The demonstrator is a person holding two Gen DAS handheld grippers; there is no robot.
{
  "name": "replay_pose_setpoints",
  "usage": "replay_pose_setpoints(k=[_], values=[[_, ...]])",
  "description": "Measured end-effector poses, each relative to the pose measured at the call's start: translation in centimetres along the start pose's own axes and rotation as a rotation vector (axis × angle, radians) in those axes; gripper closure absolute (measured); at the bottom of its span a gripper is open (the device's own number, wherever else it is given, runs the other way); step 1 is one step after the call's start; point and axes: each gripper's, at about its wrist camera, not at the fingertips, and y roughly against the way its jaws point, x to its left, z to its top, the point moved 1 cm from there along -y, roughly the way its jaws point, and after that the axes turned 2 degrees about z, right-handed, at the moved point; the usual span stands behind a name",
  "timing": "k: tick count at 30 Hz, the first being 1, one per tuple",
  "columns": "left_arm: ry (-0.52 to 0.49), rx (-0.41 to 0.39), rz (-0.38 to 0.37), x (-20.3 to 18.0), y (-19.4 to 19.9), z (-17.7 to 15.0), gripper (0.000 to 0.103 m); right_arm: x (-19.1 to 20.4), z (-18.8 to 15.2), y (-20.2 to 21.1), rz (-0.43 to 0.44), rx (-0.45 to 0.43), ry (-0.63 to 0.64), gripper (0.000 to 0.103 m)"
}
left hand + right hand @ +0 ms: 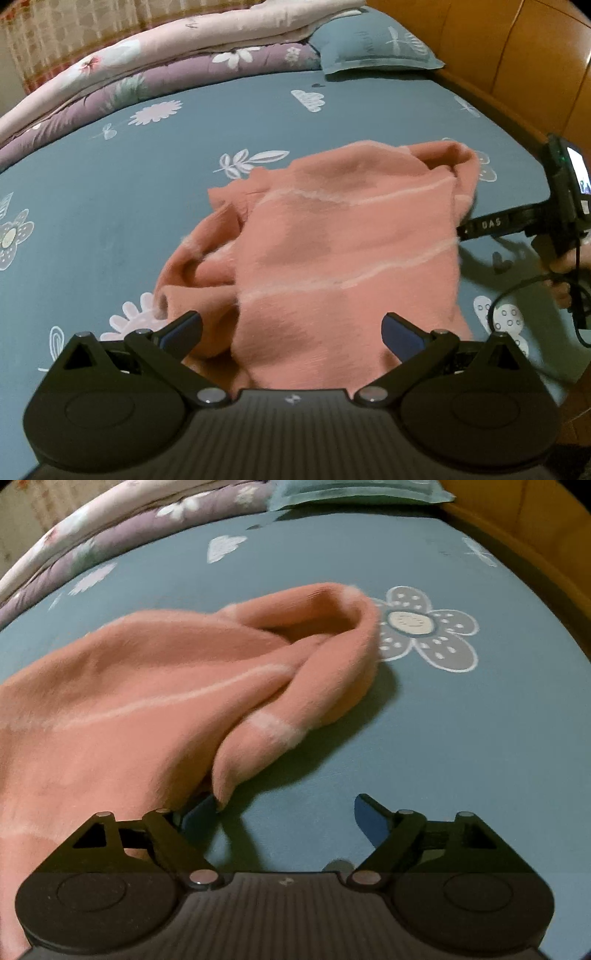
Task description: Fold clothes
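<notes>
A salmon-pink sweater [332, 236] with thin pale stripes lies crumpled on the teal flower-print bedsheet [110, 206]. My left gripper [291, 332] is open at the sweater's near edge, and the fabric spreads between and beyond its two blue pads. In the right wrist view the sweater [129, 686] fills the left side, with a sleeve [325, 646] curled over toward a printed flower. My right gripper [284, 814] is open over bare sheet; its left pad [199, 812] sits against a fold of the sweater. From the left wrist view the right gripper [484, 223] appears beside the sweater's right edge, held by a hand [561, 273].
Folded purple and pink quilts [147, 74] are stacked along the far left of the bed. A teal pillow [373, 48] lies at the back. A wooden bed frame [498, 110] runs along the right side. A black cable [517, 291] hangs from the right gripper.
</notes>
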Motion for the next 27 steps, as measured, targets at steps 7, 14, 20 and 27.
replay_pose_setpoints(k=[7, 14, 20, 27], values=[[-0.012, -0.001, -0.011, 0.0, -0.3, -0.1, 0.0, 1.2, 0.4, -1.3, -0.107, -0.049, 0.031, 0.014], [0.013, -0.002, -0.003, 1.0, -0.4, -0.3, 0.0, -1.0, 0.4, -0.7, -0.287, -0.089, 0.048, 0.011], [0.002, -0.003, -0.01, 1.3, -0.5, -0.5, 0.0, -4.1, 1.1, 0.3, -0.455, -0.131, 0.043, 0.011], [0.011, 0.001, -0.008, 2.1, -0.5, -0.7, 0.0, -8.1, 4.2, 2.4, -0.617, -0.198, 0.022, 0.012]])
